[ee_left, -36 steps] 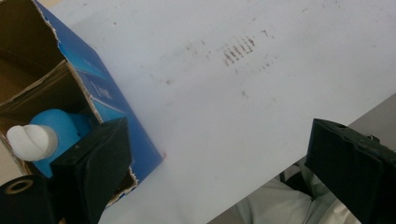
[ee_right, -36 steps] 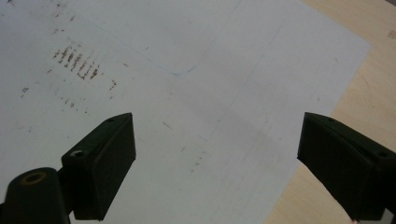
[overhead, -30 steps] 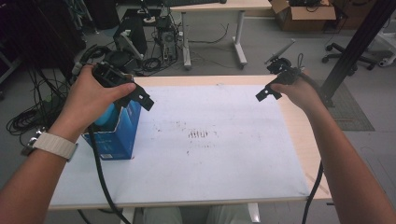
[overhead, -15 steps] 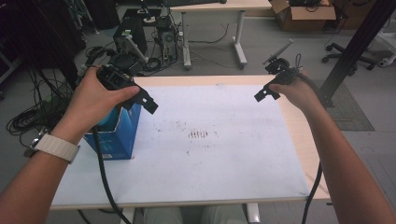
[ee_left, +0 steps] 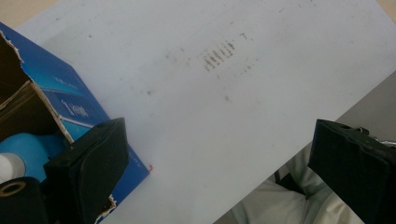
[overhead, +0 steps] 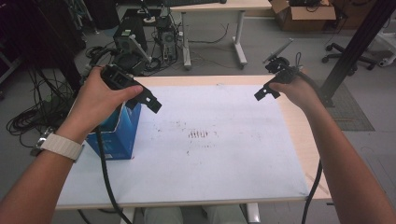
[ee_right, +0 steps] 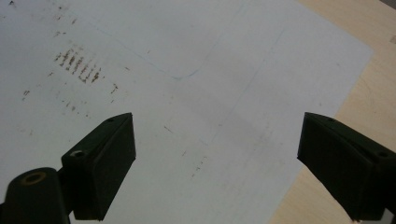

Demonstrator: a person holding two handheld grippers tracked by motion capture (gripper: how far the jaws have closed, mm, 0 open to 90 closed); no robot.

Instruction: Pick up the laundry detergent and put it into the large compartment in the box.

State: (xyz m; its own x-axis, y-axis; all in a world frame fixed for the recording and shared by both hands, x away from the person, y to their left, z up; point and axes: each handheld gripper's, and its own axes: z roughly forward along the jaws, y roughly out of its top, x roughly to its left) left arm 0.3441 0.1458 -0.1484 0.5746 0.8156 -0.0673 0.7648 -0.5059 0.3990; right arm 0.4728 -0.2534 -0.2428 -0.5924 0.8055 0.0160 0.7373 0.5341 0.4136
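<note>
A workshop floor with cable tangles, computer gear and a second desk lies beyond a wooden table [overhead: 299,126] covered by one white sheet [overhead: 224,158], smudged with brown marks near its middle. One blue carton [overhead: 116,135] stands at the table's left edge, its top torn open; inside, in the left gripper view, sits something pale blue, possibly a bottle, though the jaw hides most of it. The left gripper [overhead: 152,100] hangs just above the carton's inner side, jaws wide apart and holding nothing. The right gripper [overhead: 264,92] hovers over the sheet's far right corner, well apart from the carton, jaws likewise spread and bare.
</note>
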